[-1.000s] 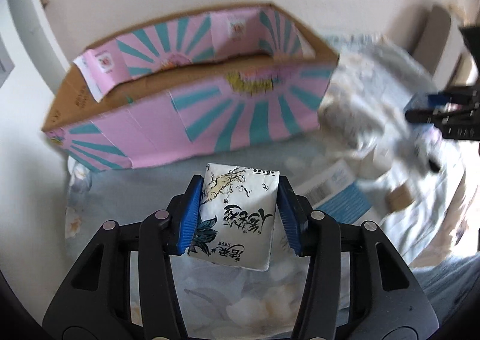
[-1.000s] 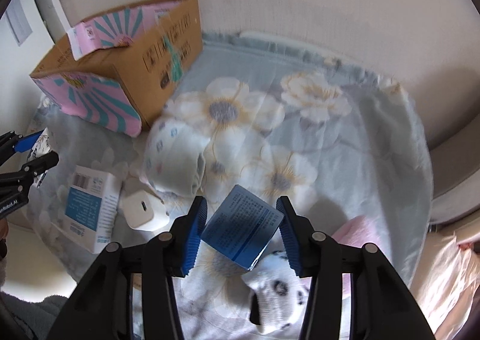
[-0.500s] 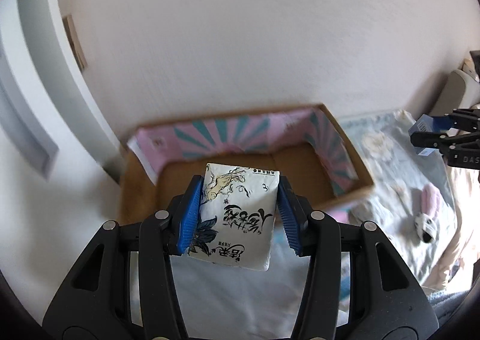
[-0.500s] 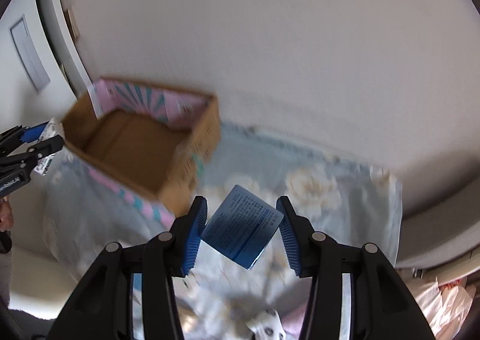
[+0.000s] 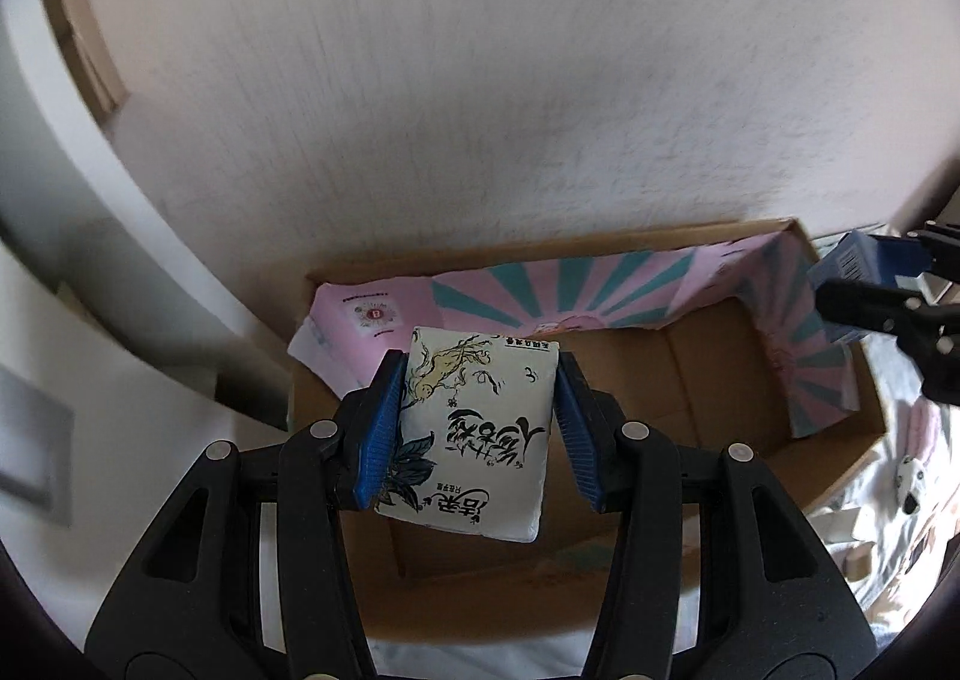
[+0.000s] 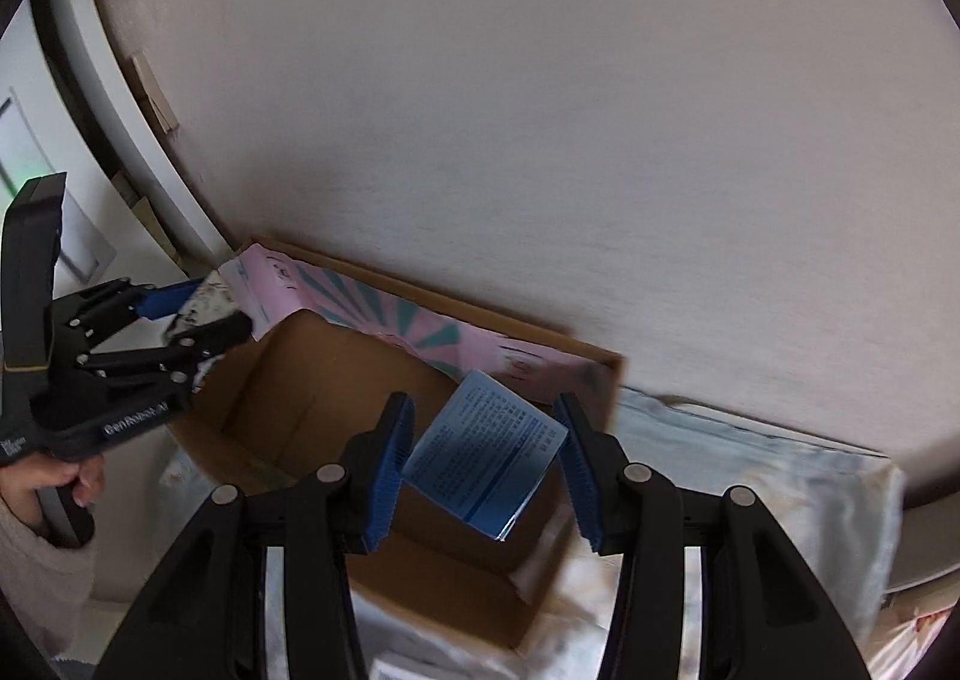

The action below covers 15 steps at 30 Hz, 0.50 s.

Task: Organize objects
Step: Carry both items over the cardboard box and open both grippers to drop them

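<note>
My left gripper [image 5: 477,428] is shut on a white tissue pack [image 5: 474,434] with black script, held above the left part of an open cardboard box [image 5: 708,380] with pink and teal flaps. My right gripper [image 6: 486,458] is shut on a small blue box [image 6: 486,455] and holds it over the right part of the same cardboard box [image 6: 312,380]. The right gripper also shows at the right edge of the left wrist view [image 5: 870,290], and the left gripper at the left of the right wrist view [image 6: 180,314]. The box floor looks bare.
A white wall [image 6: 540,140] rises right behind the box. A floral blue cloth [image 6: 750,476] covers the surface to the right. A white spotted sock [image 5: 912,476] and small boxes lie on the cloth right of the cardboard box.
Both grippers have risen from the cloth and moved over the open cardboard box, each still holding its item. The box now lies below both.
</note>
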### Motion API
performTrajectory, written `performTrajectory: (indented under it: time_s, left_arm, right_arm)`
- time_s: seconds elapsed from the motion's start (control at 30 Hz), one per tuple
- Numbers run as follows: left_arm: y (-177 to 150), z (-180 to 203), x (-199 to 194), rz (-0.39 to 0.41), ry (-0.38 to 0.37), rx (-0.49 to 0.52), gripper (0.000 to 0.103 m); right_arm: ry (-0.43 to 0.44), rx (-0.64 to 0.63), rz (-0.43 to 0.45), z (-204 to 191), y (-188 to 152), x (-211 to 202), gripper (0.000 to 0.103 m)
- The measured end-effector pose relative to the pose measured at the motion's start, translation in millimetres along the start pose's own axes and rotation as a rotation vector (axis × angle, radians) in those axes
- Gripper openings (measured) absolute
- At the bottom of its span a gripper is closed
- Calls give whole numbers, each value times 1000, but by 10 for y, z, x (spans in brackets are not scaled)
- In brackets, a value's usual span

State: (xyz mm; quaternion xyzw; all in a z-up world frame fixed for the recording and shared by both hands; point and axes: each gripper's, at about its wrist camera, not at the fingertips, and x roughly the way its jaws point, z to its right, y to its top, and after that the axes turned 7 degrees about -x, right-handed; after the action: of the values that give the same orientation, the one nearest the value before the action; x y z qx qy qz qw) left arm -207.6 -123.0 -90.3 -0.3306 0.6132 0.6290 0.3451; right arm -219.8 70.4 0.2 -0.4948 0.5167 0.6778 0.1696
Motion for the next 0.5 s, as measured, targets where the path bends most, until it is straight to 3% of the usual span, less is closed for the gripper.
performTrajectory:
  time_s: [0.27,0.47,0.5]
  left_arm:
    - [-83,-87,383,-111,5,-28,45]
    - [-89,-103,380,-89,-6,-3,46]
    - [-80,-96,361,-81,-19,3,50]
  right_arm:
    - [49,-12,-88,-202,-47,555,44]
    - [66,-7,-120,-207,-97,637,44]
    - [66,-10,-124,-210,-92,640,44]
